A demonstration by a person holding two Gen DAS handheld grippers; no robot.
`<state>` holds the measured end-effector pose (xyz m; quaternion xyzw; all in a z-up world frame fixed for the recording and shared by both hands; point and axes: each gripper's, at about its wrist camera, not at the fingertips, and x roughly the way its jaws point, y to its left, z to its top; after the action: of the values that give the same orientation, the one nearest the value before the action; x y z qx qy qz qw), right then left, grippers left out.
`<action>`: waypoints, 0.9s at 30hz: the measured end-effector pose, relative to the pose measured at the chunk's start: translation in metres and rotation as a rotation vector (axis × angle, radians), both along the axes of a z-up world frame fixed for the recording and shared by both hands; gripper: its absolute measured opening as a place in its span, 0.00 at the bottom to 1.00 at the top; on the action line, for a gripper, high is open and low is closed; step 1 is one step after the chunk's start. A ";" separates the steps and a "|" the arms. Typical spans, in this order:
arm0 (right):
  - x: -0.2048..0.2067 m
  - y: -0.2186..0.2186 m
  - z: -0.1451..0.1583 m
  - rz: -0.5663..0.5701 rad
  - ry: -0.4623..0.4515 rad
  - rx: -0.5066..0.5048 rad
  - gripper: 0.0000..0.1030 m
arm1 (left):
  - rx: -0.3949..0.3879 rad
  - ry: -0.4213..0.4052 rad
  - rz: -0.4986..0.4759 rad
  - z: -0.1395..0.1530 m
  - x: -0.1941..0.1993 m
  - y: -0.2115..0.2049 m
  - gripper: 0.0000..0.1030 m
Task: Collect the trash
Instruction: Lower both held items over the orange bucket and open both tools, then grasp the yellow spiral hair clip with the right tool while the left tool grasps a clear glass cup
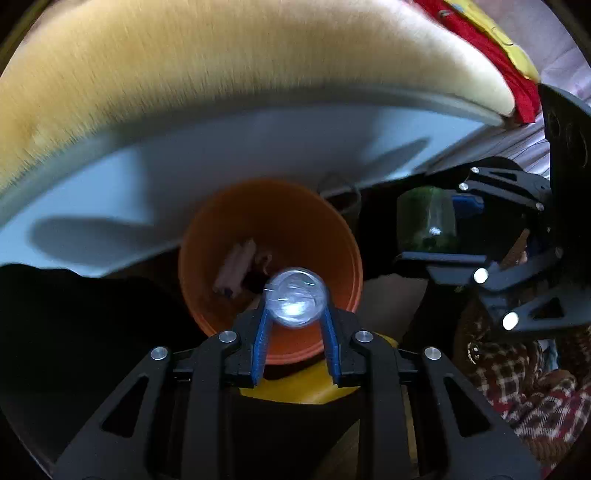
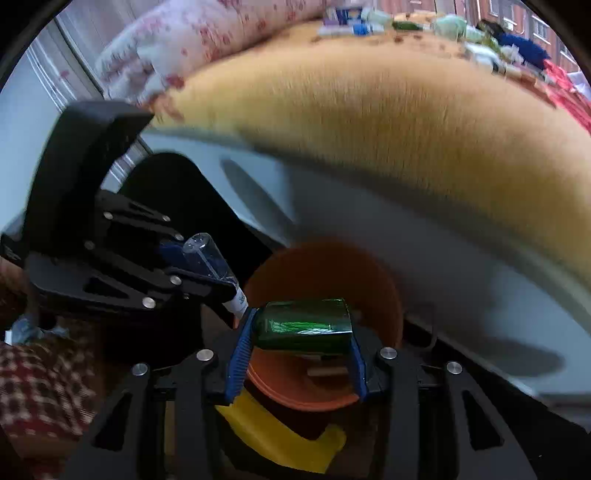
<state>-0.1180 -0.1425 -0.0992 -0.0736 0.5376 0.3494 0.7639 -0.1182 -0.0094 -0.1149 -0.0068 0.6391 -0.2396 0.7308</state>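
My left gripper (image 1: 296,314) is shut on a clear plastic bottle (image 1: 296,302), seen end on, held over the mouth of an orange bin (image 1: 314,229). The same bottle (image 2: 208,258) shows in the right wrist view, tilted with its white cap toward the bin. My right gripper (image 2: 299,332) is shut on a green glass bottle (image 2: 304,325) lying sideways between the blue pads, just above the orange bin (image 2: 369,273). The green bottle (image 1: 426,225) and right gripper also show at the right in the left wrist view. Brownish trash (image 1: 236,267) lies inside the bin.
A bed with a tan fuzzy blanket (image 2: 369,122) and pale frame (image 1: 221,155) runs right behind the bin. Several small items (image 2: 406,22) lie on the bed's far side. A yellow object (image 2: 280,435) sits under the bin. Checkered cloth (image 1: 524,391) lies to the side.
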 end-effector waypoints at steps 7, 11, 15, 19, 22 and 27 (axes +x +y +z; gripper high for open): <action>0.008 -0.010 0.003 -0.058 -0.021 0.026 0.72 | 0.036 -0.042 0.021 0.009 0.002 0.002 0.58; 0.012 -0.018 0.021 -0.078 -0.089 0.089 0.74 | -0.019 -0.165 0.029 0.043 0.008 0.009 0.58; 0.018 -0.018 0.059 -0.080 -0.251 0.137 0.78 | -0.080 -0.329 0.084 0.090 0.027 0.024 0.58; 0.034 -0.022 0.091 -0.092 -0.375 0.151 0.80 | -0.114 -0.419 0.173 0.124 0.055 0.041 0.59; 0.056 -0.029 0.110 -0.115 -0.437 0.162 0.80 | -0.146 -0.470 0.231 0.145 0.080 0.048 0.62; 0.112 -0.038 0.136 -0.150 -0.543 0.109 0.80 | -0.180 -0.514 0.241 0.162 0.112 0.038 0.62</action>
<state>-0.0058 -0.1802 0.0368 -0.0833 0.2975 0.2878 0.9065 -0.0062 0.0286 0.0474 -0.0866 0.4038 -0.2008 0.8883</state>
